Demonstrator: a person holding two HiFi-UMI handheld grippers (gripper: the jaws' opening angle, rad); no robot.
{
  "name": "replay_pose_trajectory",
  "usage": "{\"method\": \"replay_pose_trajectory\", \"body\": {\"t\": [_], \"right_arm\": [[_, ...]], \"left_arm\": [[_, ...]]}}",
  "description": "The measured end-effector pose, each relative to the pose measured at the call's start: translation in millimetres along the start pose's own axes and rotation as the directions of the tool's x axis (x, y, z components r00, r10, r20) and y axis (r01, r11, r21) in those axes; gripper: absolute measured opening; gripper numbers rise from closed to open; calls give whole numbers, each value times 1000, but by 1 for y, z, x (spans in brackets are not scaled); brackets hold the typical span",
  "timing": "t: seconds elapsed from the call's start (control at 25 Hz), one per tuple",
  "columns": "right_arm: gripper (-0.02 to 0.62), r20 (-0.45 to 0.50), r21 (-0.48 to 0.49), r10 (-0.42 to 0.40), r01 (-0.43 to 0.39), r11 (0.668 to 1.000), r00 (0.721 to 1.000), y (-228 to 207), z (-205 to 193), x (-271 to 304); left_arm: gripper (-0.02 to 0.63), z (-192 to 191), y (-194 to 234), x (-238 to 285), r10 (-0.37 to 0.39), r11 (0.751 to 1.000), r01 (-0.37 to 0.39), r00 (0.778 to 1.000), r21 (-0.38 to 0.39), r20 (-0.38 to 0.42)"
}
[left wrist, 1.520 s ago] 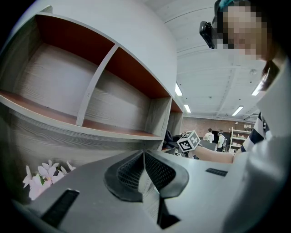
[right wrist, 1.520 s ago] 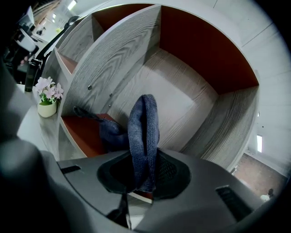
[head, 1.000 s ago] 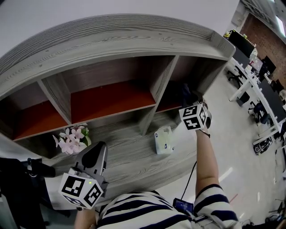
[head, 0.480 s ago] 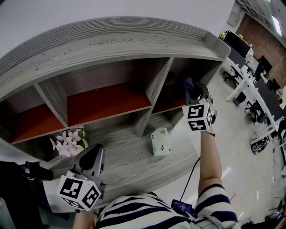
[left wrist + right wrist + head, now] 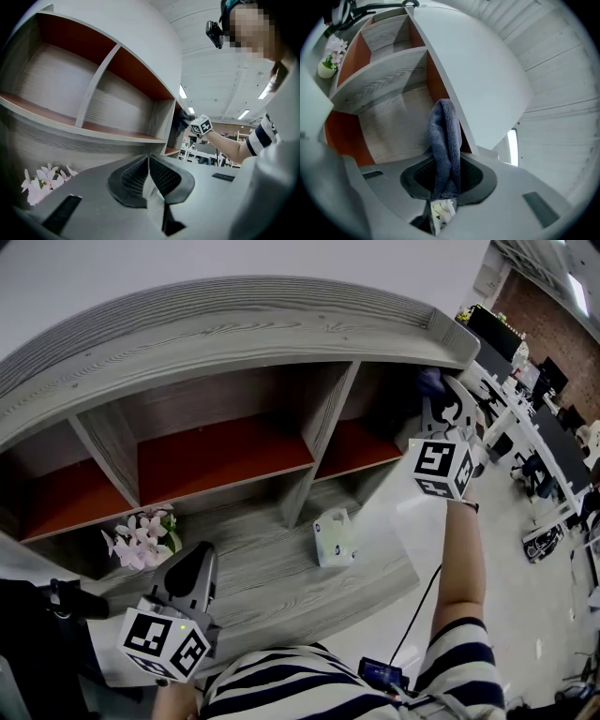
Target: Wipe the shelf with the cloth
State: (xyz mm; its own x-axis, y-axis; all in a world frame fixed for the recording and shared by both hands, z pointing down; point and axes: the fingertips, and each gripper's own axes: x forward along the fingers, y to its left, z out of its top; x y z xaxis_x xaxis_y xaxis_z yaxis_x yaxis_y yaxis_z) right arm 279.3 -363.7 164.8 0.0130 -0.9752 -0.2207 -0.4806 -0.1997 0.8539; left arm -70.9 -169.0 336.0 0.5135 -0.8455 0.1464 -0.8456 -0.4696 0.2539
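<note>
— As the head view looks down on it all, where is the cloth (image 5: 429,382)?
— Up at the right end of the shelf (image 5: 234,324), by the top right corner of the right-hand compartment, sticking out of the right gripper (image 5: 439,407). The left gripper (image 5: 195,559) hangs low by the shelf's near left edge, just below the pink flowers (image 5: 141,538) on the lower ledge. A white packet (image 5: 333,538) stands about mid-ledge.
— And the left gripper view?
— Its jaws are pressed together with nothing between them. The flowers sit at the lower left. Far off, the right gripper holds the dark cloth up at the shelf's right end.
— The right gripper view?
— The jaws are clamped on the lower end of the blue-grey cloth, which stands upright out of them, folded double, a white label (image 5: 440,211) at its foot. Its top lines up with the front edge of the shelf's right end, but I cannot tell whether they touch.
</note>
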Motion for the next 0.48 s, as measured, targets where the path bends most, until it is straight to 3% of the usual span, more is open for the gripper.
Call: {"method": "replay_pose_trajectory", "body": {"t": [0.24, 0.48], "right_arm": [[92, -56, -106, -68, 62, 992, 996, -5, -24, 10], [92, -107, -147, -18, 2, 989, 994, 25, -39, 14]], "left_arm": [[26, 0, -4, 1, -8, 1000, 8, 1000, 6, -5], [26, -1, -4, 1, -6, 1000, 7, 1000, 7, -7]]}}
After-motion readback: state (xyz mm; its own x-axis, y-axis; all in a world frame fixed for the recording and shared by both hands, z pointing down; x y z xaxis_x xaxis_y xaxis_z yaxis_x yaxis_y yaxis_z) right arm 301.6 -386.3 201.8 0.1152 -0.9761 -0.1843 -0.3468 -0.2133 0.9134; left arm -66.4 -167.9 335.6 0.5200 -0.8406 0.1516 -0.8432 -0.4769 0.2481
